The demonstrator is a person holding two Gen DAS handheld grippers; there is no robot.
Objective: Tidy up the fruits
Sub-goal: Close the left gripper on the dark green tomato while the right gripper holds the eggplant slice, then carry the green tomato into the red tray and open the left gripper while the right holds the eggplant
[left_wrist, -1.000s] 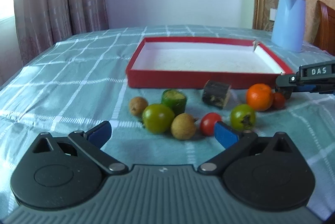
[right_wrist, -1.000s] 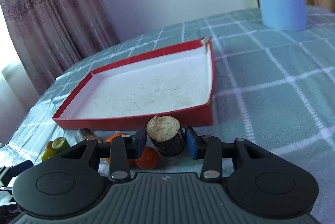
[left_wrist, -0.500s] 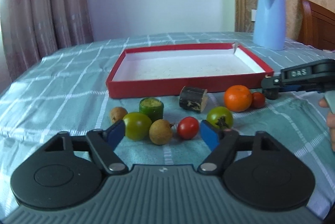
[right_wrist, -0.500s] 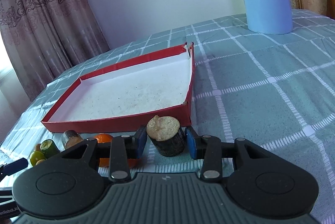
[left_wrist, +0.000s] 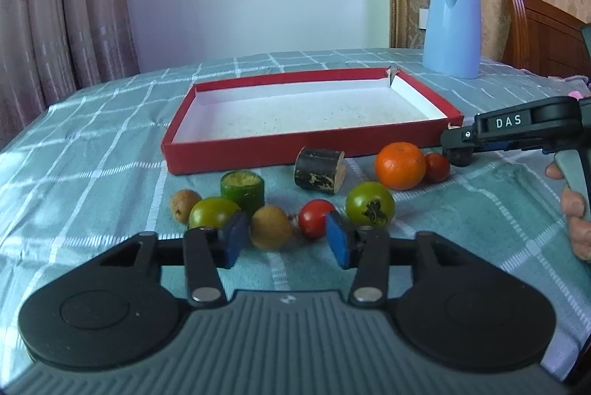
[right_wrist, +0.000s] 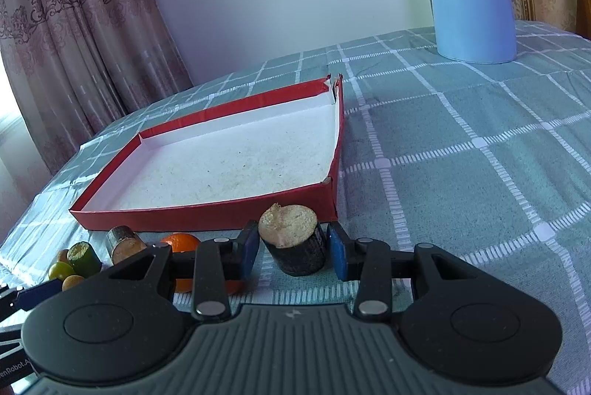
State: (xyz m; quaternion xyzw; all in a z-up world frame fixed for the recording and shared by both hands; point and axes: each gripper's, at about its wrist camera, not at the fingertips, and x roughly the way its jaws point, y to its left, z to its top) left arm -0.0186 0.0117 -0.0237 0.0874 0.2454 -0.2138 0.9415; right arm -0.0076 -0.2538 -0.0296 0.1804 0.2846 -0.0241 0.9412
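the left gripper [left_wrist: 282, 240] hovers low over the desk [left_wrist: 92, 144], its fingers [left_wrist: 233, 240] just closing in and still apart around a brown fruit [left_wrist: 271, 227] and a red tomato [left_wrist: 314, 217]. the right gripper [right_wrist: 291, 251] has its fingers either side of a dark stump [right_wrist: 295, 240] before the red tray [right_wrist: 207, 214]; whether they press it i cannot tell. the orange [left_wrist: 399, 166] and the green fruits [left_wrist: 369, 203] lie outside the tray.
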